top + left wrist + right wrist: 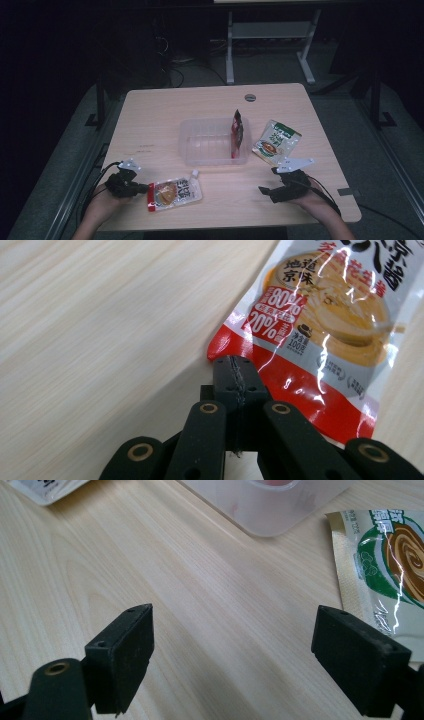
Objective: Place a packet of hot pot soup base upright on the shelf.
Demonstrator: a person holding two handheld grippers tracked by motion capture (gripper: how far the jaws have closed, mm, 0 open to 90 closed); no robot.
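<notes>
Near the bench's front edge, the left tool point(235, 371), jaws together, touches the red sauce pouch's point(320, 320) corner; the right tool point(250, 655) gapes.

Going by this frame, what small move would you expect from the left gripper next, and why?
Probably lift the red-and-white sauce pouch toward the clear plastic tub. The left gripper looks shut at the pouch's corner, it lies flat on the table, and a red packet already stands in the tub.

Right gripper point(232, 660) over the pale wooden table point(200, 595), its two black jaws spread wide apart with bare wood between them; clear plastic container point(280, 505) at the top; green-and-white sauce pouch point(385, 570) lying flat just beyond the right-hand jaw; corner of a white packet point(45, 487) at top left
</notes>
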